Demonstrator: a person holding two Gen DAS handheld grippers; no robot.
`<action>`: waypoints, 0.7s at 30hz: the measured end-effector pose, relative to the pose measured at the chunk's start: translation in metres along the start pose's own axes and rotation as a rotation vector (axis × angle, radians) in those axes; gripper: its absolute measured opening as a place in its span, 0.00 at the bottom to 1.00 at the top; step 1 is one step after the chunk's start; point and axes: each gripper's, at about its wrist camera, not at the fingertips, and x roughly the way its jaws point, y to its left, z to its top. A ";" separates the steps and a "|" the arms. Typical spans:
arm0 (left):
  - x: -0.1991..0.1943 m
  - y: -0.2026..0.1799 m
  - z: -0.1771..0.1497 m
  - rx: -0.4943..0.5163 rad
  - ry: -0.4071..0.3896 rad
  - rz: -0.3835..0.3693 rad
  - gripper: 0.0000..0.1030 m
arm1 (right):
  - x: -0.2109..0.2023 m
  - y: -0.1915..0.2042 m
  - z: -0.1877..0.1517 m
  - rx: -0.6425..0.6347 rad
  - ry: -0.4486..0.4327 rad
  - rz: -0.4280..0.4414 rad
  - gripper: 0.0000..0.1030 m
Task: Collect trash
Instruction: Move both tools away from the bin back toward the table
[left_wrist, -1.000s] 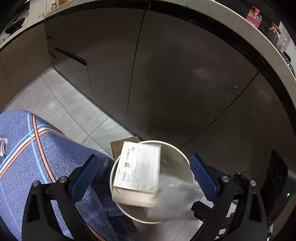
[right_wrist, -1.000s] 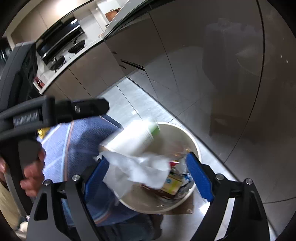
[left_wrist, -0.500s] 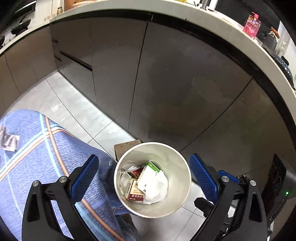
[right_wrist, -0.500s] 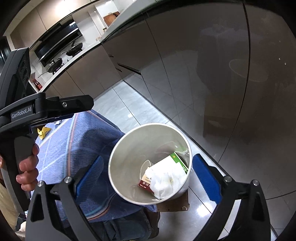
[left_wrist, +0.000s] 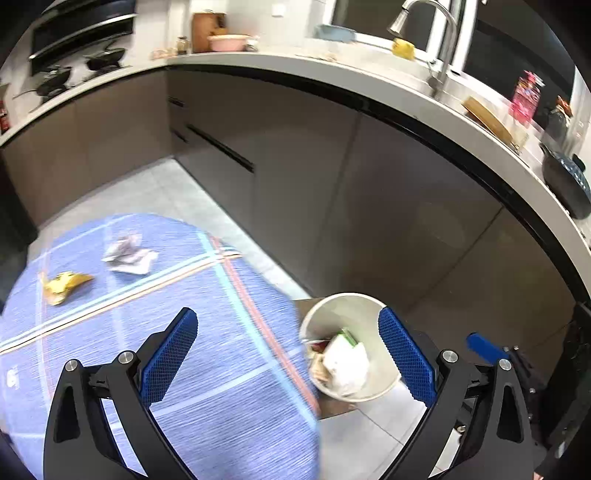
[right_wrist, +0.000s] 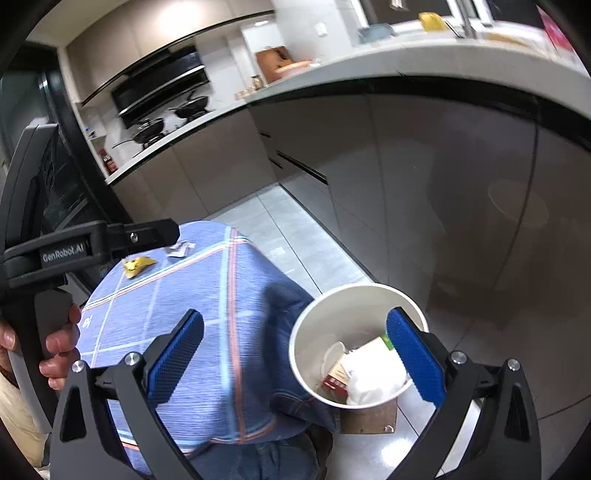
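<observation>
Both claws wide, nothing between the pads. Left claw (left_wrist: 288, 354) at bottom centre of its view; right claw (right_wrist: 295, 358) likewise, its jaws have just been opening, none of the trash gripped. White bin (right_wrist: 314, 321) sits lower right of centre in both views, on a brown board (right_wrist: 369, 419) on the floor, just beside the blue-cloth counter (left_wrist: 207, 369). In the bin: a white crumpled bag (right_wrist: 373, 376), a green-edged carton (left_wrist: 347, 336), a red-brown box (right_wrist: 334, 378). Still on the cloth, left of frame, well apart from the bin: yellow wrapper (left_wrist: 61, 282) and a crumpled silver-white wrapper (left_wrist: 129, 253), near each other. Person's hand (right_wrist: 55, 350) grips the left tool's handle at the left edge of the right view. Behind: grey cabinets (left_wrist: 295, 166), worktop above, faucet (left_wrist: 432, 40) upper right, pans (right_wrist: 166, 118) upper left.
</observation>
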 end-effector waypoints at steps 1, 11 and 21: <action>-0.006 0.005 0.000 -0.003 -0.006 0.016 0.92 | -0.002 0.006 0.001 -0.012 -0.003 0.003 0.97; -0.077 0.084 -0.030 -0.114 -0.068 0.116 0.92 | -0.008 0.100 0.007 -0.193 -0.010 0.050 0.97; -0.125 0.180 -0.068 -0.257 -0.096 0.224 0.92 | 0.013 0.196 0.003 -0.331 0.037 0.142 0.97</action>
